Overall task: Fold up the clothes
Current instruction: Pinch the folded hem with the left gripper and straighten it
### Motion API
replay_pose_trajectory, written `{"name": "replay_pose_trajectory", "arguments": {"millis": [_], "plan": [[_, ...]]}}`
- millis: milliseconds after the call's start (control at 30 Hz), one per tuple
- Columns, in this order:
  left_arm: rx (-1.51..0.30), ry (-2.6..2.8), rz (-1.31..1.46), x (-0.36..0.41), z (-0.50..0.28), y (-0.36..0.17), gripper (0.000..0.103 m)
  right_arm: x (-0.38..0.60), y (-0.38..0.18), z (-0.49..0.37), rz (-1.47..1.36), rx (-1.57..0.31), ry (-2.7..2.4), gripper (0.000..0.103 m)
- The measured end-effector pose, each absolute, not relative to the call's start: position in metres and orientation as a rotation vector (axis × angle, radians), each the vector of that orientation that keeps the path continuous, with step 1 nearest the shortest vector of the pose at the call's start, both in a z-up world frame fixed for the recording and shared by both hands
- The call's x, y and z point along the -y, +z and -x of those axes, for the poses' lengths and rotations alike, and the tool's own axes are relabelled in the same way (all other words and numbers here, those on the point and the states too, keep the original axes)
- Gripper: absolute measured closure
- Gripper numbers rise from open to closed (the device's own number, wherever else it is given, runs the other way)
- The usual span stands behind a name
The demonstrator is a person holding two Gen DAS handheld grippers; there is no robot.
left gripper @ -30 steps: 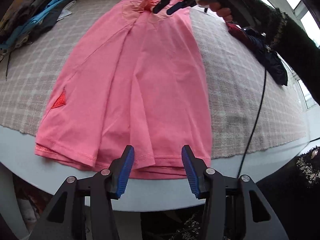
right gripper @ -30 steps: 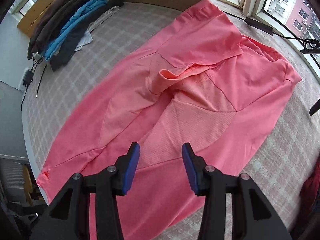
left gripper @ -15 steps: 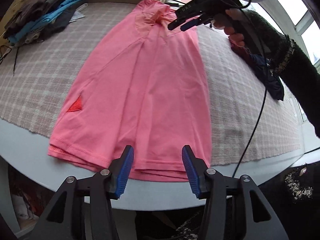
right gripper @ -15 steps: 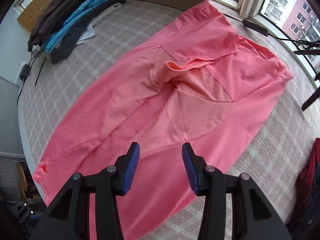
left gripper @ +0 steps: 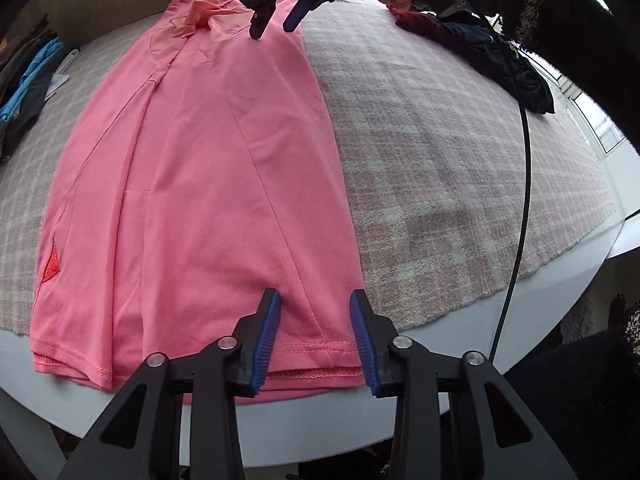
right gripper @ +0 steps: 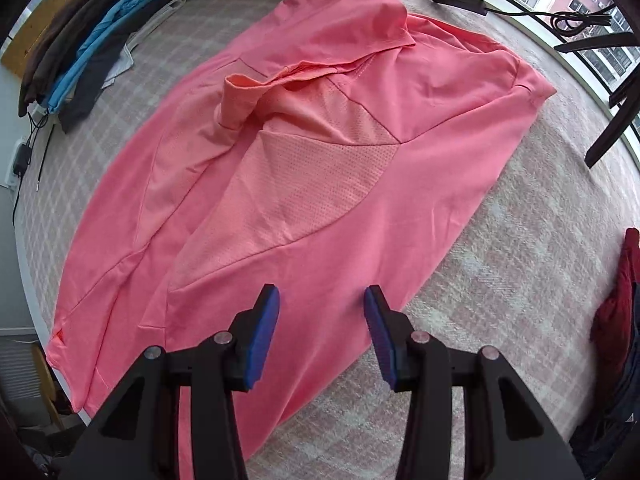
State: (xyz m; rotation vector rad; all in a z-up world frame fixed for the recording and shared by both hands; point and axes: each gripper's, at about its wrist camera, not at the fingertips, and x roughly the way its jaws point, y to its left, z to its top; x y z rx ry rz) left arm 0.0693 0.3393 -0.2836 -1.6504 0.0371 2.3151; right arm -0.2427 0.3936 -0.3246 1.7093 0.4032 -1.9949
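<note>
The pink cotton T-shirt (left gripper: 208, 184) lay flat on the checked cloth (left gripper: 460, 168) on the desk. The left gripper (left gripper: 316, 300) hung over its near hem, fingers apart; the right gripper (right gripper: 320, 296) hung over its far end, fingers apart

1. The pink shirt (left gripper: 208, 184) lies flat on the checked woven cloth (left gripper: 460, 168), its hem at the table edge before my left gripper (left gripper: 316, 332).
2. My right gripper (right gripper: 320, 332) hangs over the shirt's far end.
3. The dark clothes pile (right gripper: 84, 52) lies behind the shirt.
</note>
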Motion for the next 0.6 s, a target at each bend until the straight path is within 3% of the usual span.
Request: {"name": "replay_pose_trajectory", "arguments": {"millis": [67, 100, 167, 200, 233, 467, 600], "plan": [[-0.004, 2.32, 1.643, -0.334, -0.071, -0.283, 0.084, -0.391, -0.325, 0.241, -1.681, -0.443, -1.994, 0.059], [0.052, 2.3, 1.645, -0.328, -0.071, -0.283, 0.098, -0.391, -0.325, 0.239, -1.665, -0.466, -2.0, 0.06], [0.144, 2.26, 1.647, -0.323, -0.067, -0.288, 0.102, -0.388, -0.325, 0.233, -1.617, -0.541, -2.006, 0.072], [0.164, 2.255, 1.643, -0.322, -0.066, -0.29, 0.102, -0.39, -0.324, 0.233, -1.603, -0.534, -1.995, 0.097], [0.187, 2.251, 1.627, -0.321, -0.067, -0.286, 0.102, -0.395, -0.324, 0.236, -1.621, -0.487, -1.978, 0.101], [0.27, 2.227, 1.533, -0.323, -0.068, -0.261, 0.102, -0.432, -0.305, 0.247, -1.62, -0.313, -1.984, 0.102], [0.222, 2.185, 1.57, -0.338, -0.067, -0.272, 0.102, -0.439, -0.315, 0.237, -1.639, -0.382, -2.0, 0.102]]}}
